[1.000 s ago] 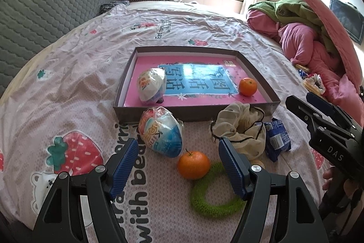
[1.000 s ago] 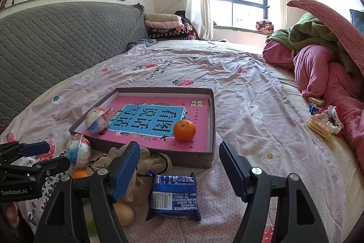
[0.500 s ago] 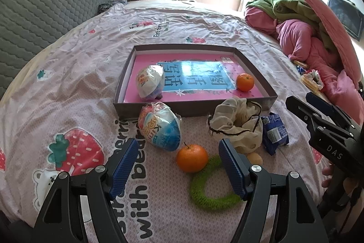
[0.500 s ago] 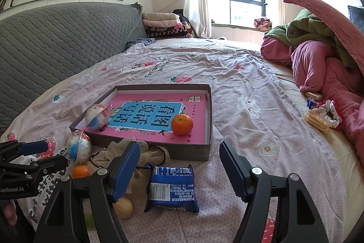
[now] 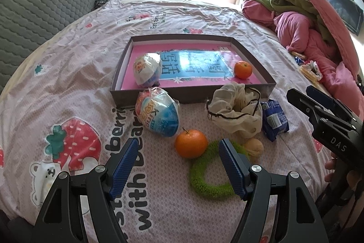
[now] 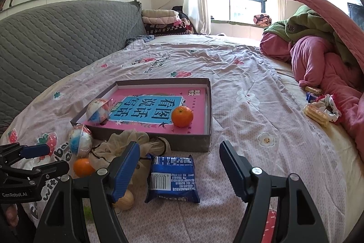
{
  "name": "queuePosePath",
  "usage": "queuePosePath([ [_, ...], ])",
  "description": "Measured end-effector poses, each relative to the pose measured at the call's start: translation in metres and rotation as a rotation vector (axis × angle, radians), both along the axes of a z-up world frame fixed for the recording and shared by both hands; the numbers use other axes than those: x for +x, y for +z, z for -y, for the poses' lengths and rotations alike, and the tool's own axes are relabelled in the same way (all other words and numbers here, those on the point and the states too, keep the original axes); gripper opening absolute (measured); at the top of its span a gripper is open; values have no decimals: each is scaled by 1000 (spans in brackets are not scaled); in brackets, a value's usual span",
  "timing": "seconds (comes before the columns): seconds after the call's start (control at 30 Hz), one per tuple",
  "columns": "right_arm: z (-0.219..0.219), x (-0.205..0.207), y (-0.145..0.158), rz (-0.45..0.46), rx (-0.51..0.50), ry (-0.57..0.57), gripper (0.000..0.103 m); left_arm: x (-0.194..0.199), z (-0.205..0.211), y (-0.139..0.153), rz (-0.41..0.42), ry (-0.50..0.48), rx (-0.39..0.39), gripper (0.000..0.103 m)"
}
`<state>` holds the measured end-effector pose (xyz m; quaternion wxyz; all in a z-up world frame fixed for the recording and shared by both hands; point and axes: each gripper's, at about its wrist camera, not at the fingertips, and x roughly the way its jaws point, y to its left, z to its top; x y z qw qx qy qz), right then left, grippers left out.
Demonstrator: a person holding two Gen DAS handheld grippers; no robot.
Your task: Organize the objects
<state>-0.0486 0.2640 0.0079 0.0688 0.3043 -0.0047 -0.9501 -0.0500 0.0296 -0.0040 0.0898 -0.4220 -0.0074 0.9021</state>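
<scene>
A shallow grey box (image 5: 195, 95) with a pink book in its bottom lies on the bed and holds a wrapped ball (image 5: 146, 69) and an orange (image 5: 243, 69). In front of it lie a second wrapped ball (image 5: 157, 115), another orange (image 5: 191, 143), a green ring (image 5: 204, 184), a cream drawstring pouch (image 5: 236, 111), a small beige round thing (image 5: 254, 147) and a blue snack packet (image 6: 173, 179). My left gripper (image 5: 178, 165) hovers open just short of the loose orange. Over the blue packet my right gripper (image 6: 179, 169) stands open, holding nothing.
A grey quilted headboard (image 6: 56, 38) runs along the left. A heap of pink and green bedding (image 6: 323, 47) fills the right side, with biscuits and a scrunchie (image 6: 323, 108) beside it. Folded blankets (image 6: 163, 20) are stacked at the far end near the window.
The left wrist view has shifted slightly: the box and the loose things sit a little lower and nearer in it than before. Both grippers stay open.
</scene>
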Motion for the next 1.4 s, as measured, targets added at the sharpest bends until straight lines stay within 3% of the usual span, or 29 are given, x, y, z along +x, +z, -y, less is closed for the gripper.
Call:
queuePosePath([
  [1.4, 8, 5, -30, 134, 59, 2, 72, 3, -6, -29, 119, -23, -3, 75],
])
